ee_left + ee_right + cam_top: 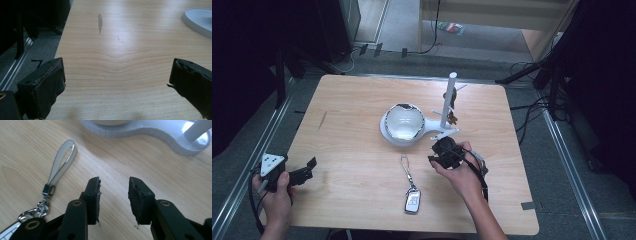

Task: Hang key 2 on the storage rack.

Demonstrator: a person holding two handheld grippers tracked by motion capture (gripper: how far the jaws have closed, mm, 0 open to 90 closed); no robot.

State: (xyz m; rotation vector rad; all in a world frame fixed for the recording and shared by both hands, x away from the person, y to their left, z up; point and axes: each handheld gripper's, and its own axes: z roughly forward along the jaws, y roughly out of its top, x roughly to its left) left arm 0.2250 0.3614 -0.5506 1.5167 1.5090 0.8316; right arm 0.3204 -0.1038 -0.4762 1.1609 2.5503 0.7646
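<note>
Two grippers empty: right gripper part-open, jaws near key fob strap; left gripper wide. Next: straddle strap, pinch.

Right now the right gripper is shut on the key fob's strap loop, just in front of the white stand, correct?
Not quite. In the right gripper view the right gripper is open with only bare table between its jaws; the strap loop lies untouched off to one side. It is indeed just in front of the white stand.

Key fob on table before stand; right claw between.
</note>
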